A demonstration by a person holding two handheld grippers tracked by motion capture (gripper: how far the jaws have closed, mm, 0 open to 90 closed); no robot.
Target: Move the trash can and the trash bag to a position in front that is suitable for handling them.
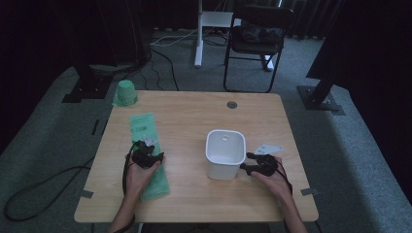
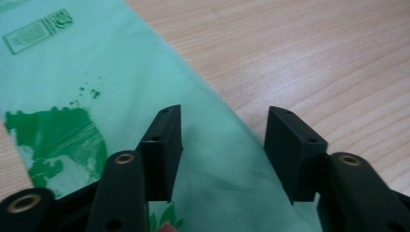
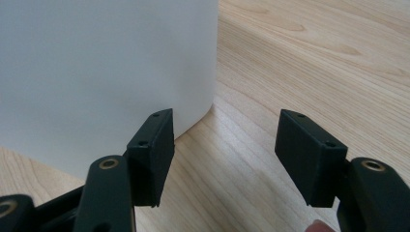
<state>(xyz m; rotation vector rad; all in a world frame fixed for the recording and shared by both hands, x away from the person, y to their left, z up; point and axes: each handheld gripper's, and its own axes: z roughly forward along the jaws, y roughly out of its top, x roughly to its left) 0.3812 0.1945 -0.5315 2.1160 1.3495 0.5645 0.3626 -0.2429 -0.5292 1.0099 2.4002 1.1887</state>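
A flat green plastic bag with darker green print lies lengthwise on the left half of the wooden table. My left gripper rests over its middle, open; in the left gripper view the bag lies under and between the jaws, with the gripper gripping nothing. A white square bin stands right of centre. My right gripper is open beside the bin's right wall, with bare wood between the jaws of the gripper.
A roll of green bags stands at the table's far left corner. A small white card lies just beyond my right hand. A round grommet is set into the far edge. Behind the table stands a dark folding chair.
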